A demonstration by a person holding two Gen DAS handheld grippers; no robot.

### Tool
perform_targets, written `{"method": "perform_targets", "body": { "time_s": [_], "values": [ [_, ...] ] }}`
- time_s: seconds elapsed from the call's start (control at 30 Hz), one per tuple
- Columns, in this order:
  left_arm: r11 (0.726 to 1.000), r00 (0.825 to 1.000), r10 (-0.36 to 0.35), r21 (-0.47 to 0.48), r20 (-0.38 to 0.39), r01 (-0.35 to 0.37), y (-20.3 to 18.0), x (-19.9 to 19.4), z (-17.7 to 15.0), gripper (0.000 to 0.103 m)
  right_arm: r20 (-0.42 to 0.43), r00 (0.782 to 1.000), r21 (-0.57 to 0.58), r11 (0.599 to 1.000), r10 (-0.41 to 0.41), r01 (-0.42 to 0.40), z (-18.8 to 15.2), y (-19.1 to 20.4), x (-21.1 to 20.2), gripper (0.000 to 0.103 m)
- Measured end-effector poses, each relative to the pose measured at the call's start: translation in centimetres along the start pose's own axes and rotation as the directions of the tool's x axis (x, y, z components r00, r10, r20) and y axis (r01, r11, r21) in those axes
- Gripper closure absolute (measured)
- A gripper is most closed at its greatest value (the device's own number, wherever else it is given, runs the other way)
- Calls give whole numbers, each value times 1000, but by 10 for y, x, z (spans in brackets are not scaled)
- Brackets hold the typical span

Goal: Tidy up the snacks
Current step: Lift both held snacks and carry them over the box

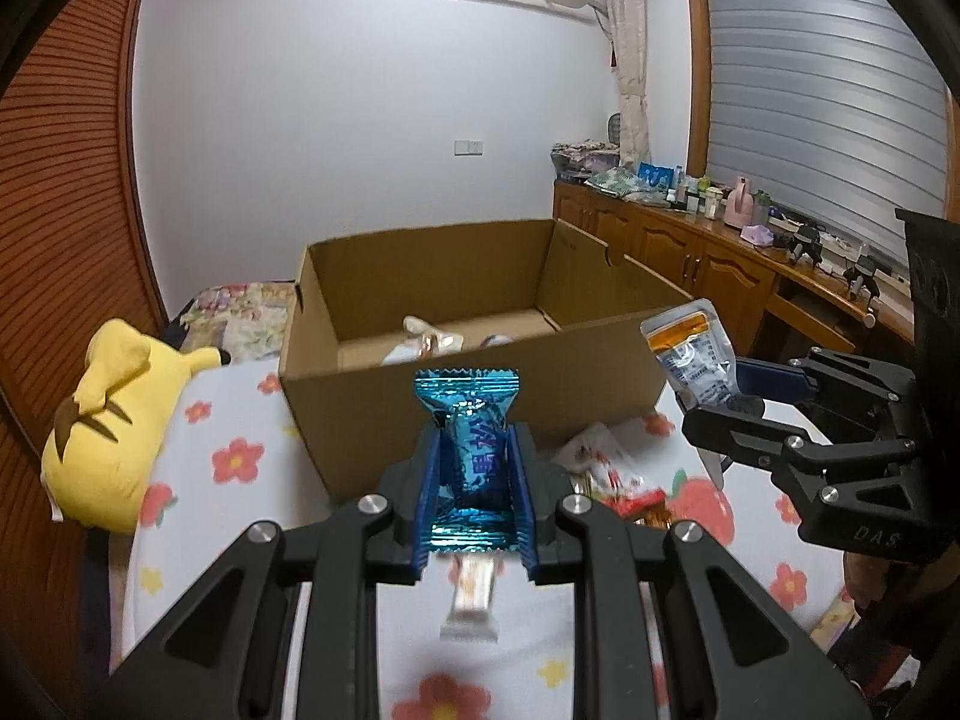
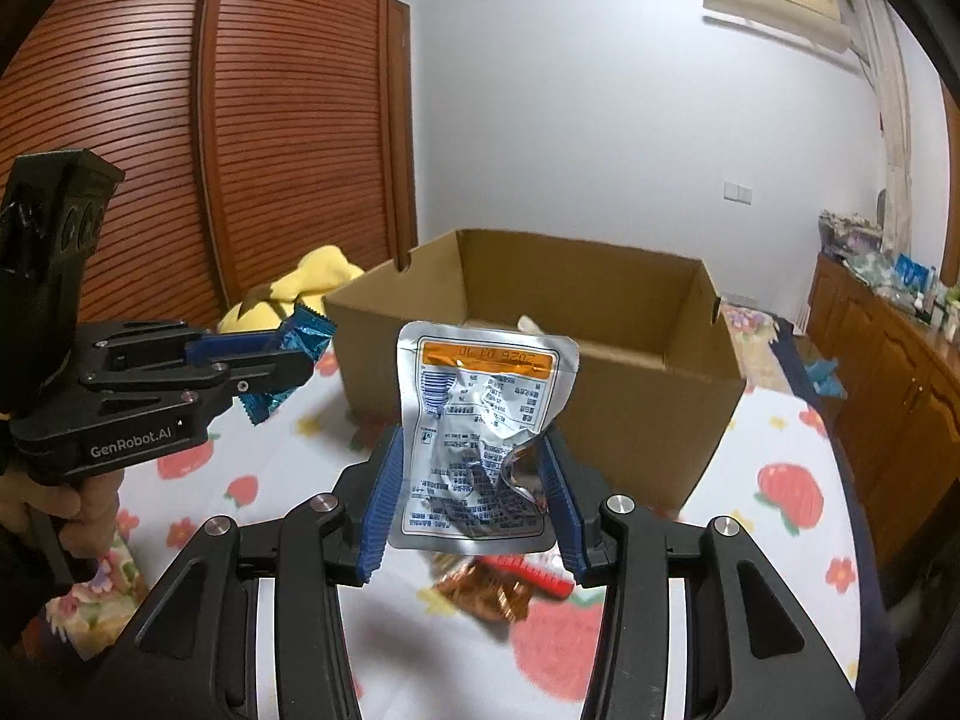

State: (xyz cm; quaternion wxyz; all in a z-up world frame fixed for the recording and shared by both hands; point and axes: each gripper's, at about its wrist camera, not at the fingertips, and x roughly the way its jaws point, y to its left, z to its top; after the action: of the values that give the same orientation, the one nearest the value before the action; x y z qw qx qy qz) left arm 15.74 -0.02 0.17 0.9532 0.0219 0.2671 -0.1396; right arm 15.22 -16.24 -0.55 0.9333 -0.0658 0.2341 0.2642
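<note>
Left wrist view: blue candy (image 1: 474,450) clamped between left tongs (image 1: 471,456); silver pouch (image 2: 480,432) between right tongs (image 2: 474,480).

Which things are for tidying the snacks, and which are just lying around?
For the job: blue candy in the left gripper, silver pouch in the right gripper, cardboard box, loose snacks on the bed.

Just lying around: yellow plush toy, bottles on the cabinet.
</note>
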Motion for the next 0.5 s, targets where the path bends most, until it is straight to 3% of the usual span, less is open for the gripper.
{"method": "perform_targets", "body": {
  "time_s": [0.5],
  "values": [
    [1000, 1000, -1, 28, -3, 1, 4, 57, 57, 82, 17, 1000, -9, 1000, -5, 5, 49, -43, 34, 57]
  ]
}}
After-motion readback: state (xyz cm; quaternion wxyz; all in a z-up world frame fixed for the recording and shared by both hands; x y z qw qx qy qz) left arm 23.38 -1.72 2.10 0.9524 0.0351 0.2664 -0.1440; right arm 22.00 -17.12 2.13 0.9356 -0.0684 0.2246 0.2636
